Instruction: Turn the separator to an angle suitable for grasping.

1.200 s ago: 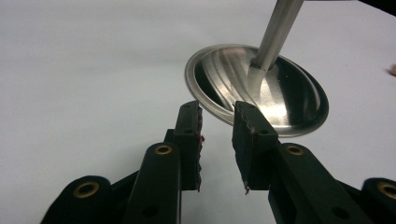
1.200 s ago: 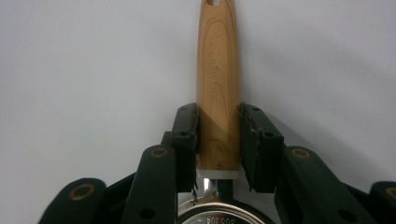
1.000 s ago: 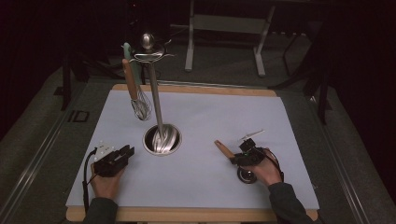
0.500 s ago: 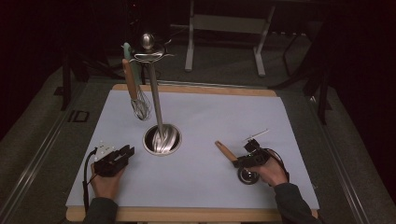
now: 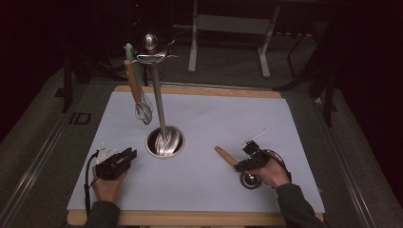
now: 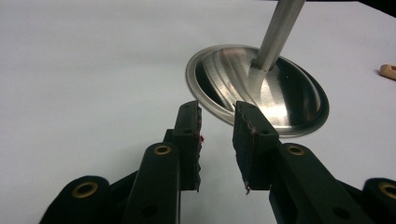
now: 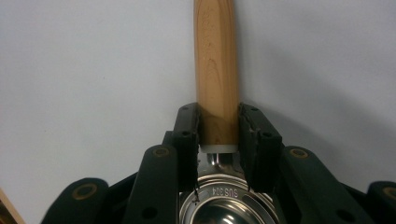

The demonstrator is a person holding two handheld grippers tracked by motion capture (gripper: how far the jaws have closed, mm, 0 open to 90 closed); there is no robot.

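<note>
Since the earlier frame the right gripper (image 5: 251, 160) has shifted slightly and its fingers have just been closing. High view: a wooden-handled steel ladle (image 5: 237, 167) lies on the pale table (image 5: 285, 128), right of the stand's round base (image 5: 165, 141). Left gripper view: left gripper (image 6: 217, 140) fingers part-open, empty. Right gripper view: fingers seemingly pressing the smooth handle (image 7: 215, 70).

Ladle (image 7: 215, 93) bowl was cut by the bottom edge in the right gripper view, and its handle tip ran off the top. Whether the right gripper (image 7: 218, 140) pads actually pressed the handle was hard to tell. In the left gripper view, ahead of the left gripper (image 6: 217, 135), the stand (image 6: 261, 88) pole left the frame at the top; the wood tip (image 6: 388, 71) was cut at the right edge. Whisk (image 5: 142, 112) wires were too small to read.
</note>
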